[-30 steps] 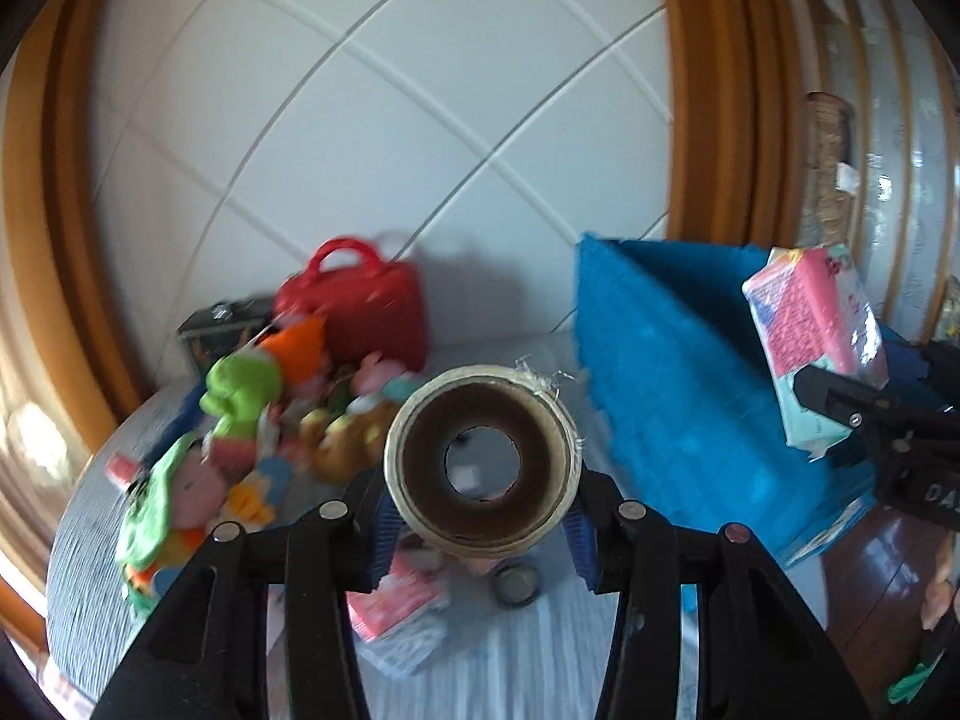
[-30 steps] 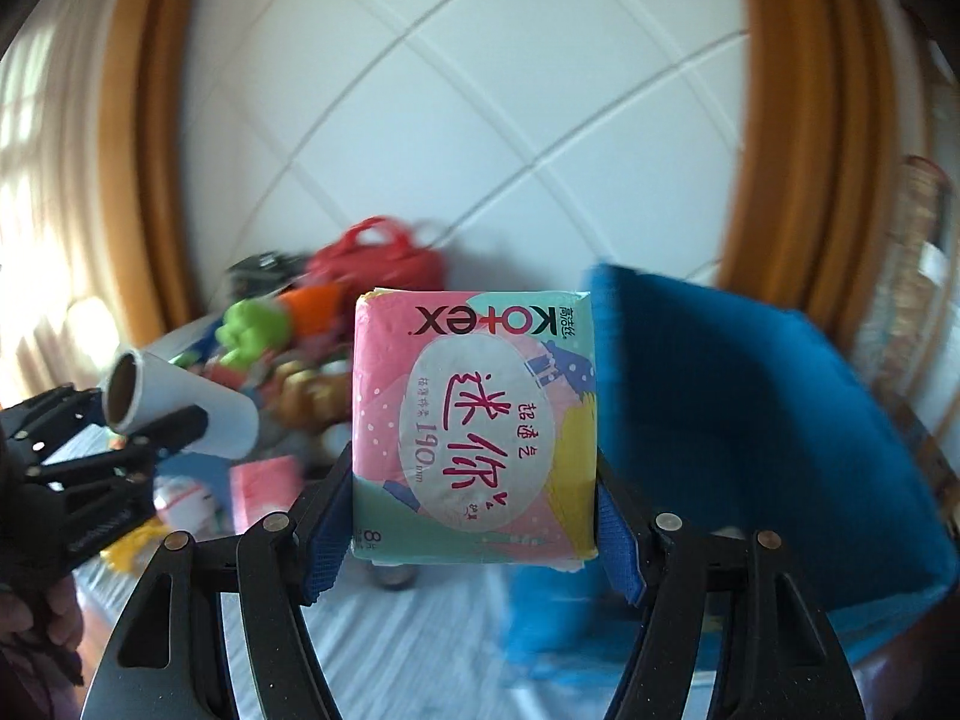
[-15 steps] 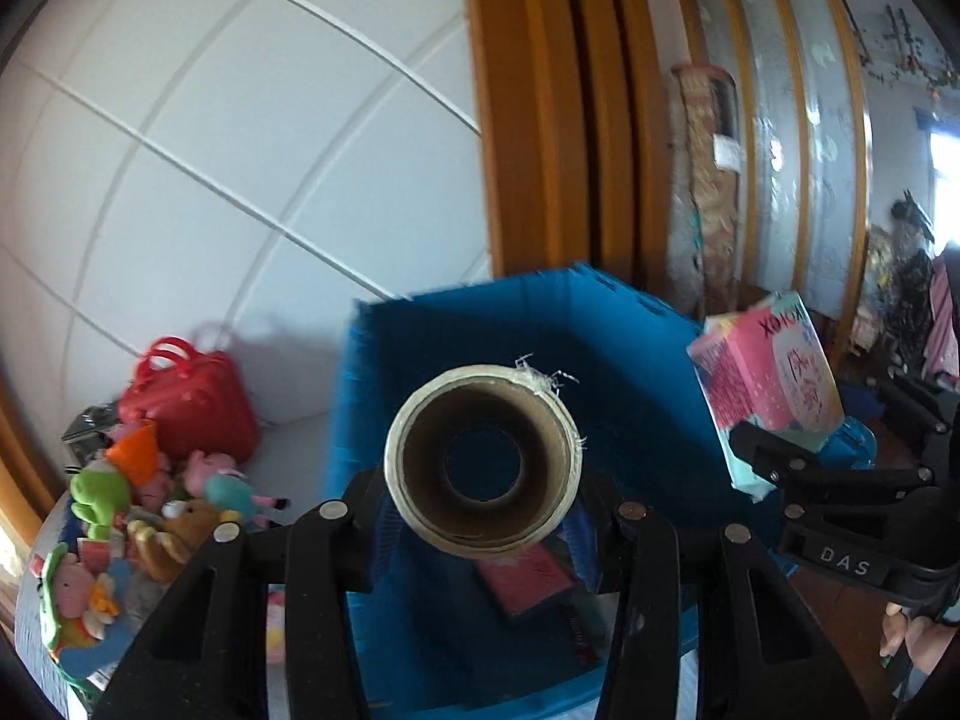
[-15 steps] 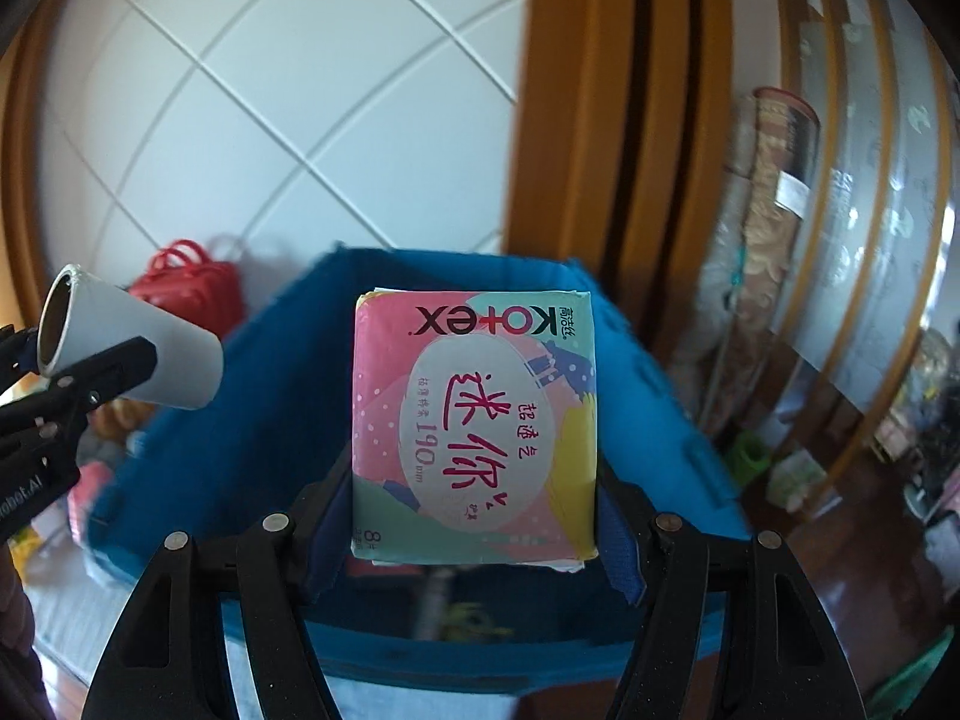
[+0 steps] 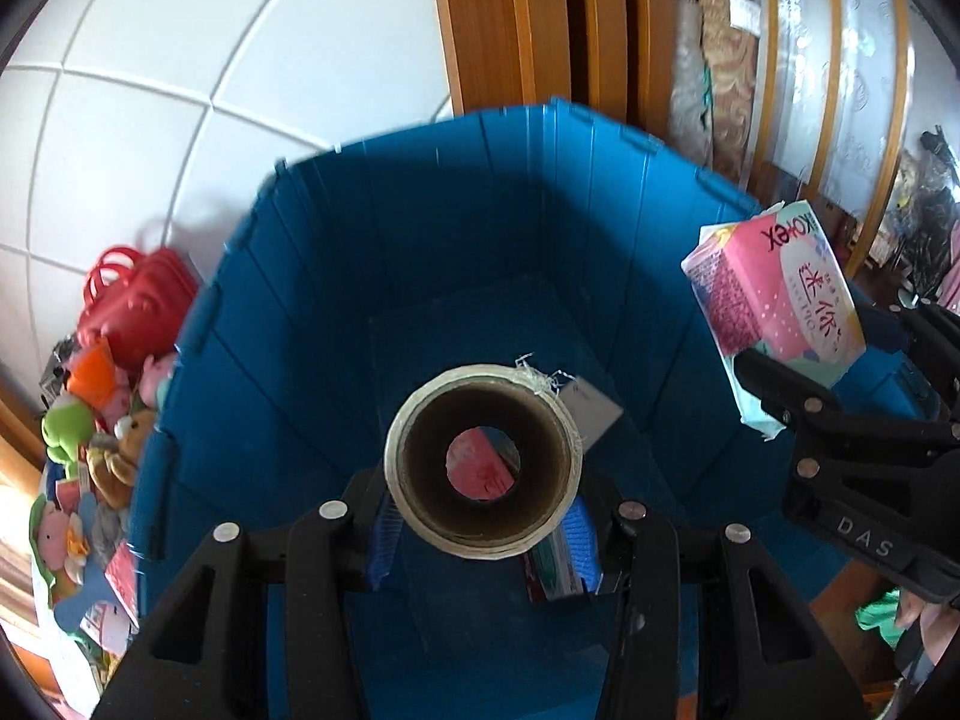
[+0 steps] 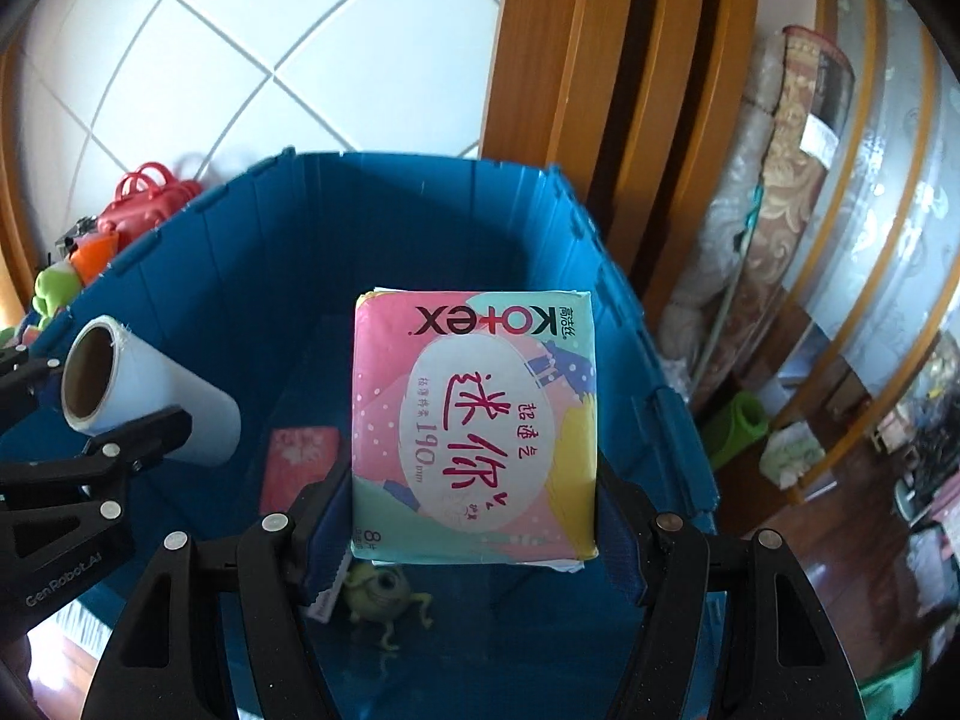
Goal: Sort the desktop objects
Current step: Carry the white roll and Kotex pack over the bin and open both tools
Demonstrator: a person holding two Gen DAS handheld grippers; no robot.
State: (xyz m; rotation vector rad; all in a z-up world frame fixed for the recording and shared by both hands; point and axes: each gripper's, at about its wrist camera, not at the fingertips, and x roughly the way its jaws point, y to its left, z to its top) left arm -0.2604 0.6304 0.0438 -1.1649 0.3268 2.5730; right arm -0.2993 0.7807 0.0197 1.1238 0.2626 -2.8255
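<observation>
Both my grippers hang over the blue bin (image 5: 336,324): left gripper (image 5: 483,531) fingers clamp the film roll (image 5: 483,461), right gripper (image 6: 474,519) fingers squeeze the pink Kotex pack (image 6: 474,426), a green toy (image 6: 384,591) below.

Roll (image 5: 483,468) hides bin (image 5: 420,252) floor; toy pile (image 5: 90,432) cut off left

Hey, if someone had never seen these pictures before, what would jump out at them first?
Probably the big blue bin filling both views, with both grippers poised over its open top. The right gripper clamps a pink Kotex pack dead centre, and the left gripper holds a white roll end-on, so you look straight down its cardboard core. A green one-eyed monster toy lies on the bin floor.
</observation>
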